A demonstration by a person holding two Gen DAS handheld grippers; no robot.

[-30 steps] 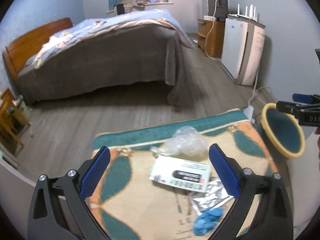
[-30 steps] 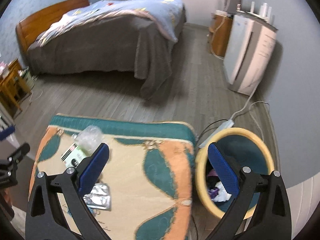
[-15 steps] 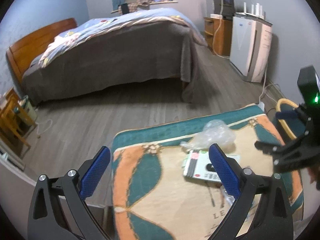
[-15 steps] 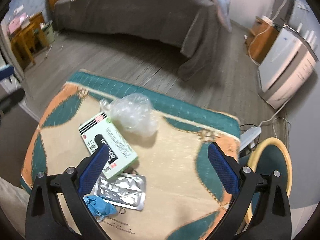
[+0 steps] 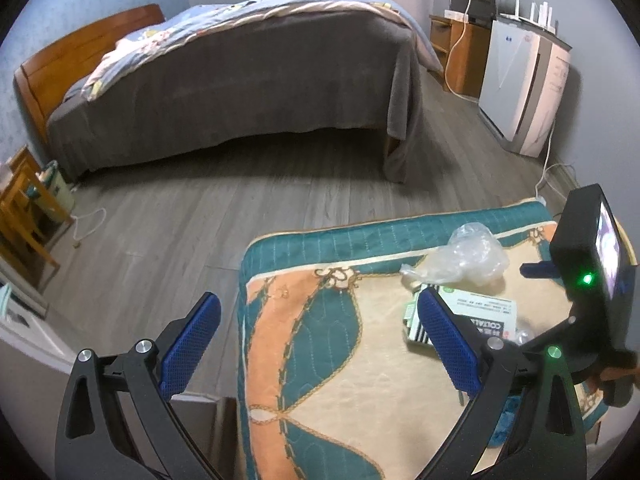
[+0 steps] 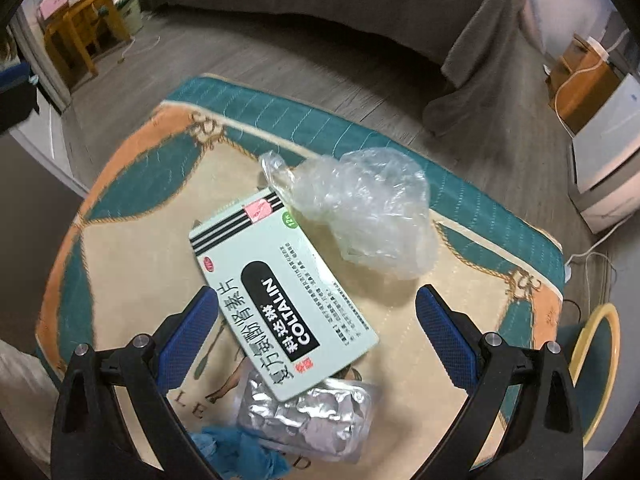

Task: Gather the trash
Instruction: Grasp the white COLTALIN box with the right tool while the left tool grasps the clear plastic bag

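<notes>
Right wrist view: looking down at the trash pile, near to far below
Right hand-held gripper (image 6: 316,340): spread wide, nothing pinched, hovering over the medicine box
Blue wad (image 6: 236,454): crumpled, closest in, touching the edge of the foil pack
Foil blister pack (image 6: 308,416): silver, wrinkly, partly tucked under the near corner of the box
Medicine box (image 6: 280,292): pale green, flat on the cover, black stripes at one end, "COLTALIN" in a black oval, sitting between the blue pads
Plastic bag (image 6: 360,216): clear, scrunched up, just past the box and touching its far corner
Worktop (image 6: 120,248): quilted cover in cream, orange and teal, all four bits of trash lying on it
Trash bin (image 6: 596,360): yellow rim, teal inside, down on the floor off the right side of the worktop, only part showing
Left wrist view: same pile from the side
Left hand-held gripper (image 5: 320,348): also spread, empty, out over the near left edge of the worktop, right pad overlapping the box in the frame
Other rig: right hand-held gripper's black body with green lights at the right edge, above the trash
Floor (image 5: 200,208): grey wood planks beyond the worktop
Bed (image 5: 240,88): grey cover, bluish quilt on top, wooden headboard, well apart from the worktop
White appliance (image 5: 520,84): against the right wall, cord trailing down
Wooden cabinet (image 5: 460,56): farther back along that wall
</notes>
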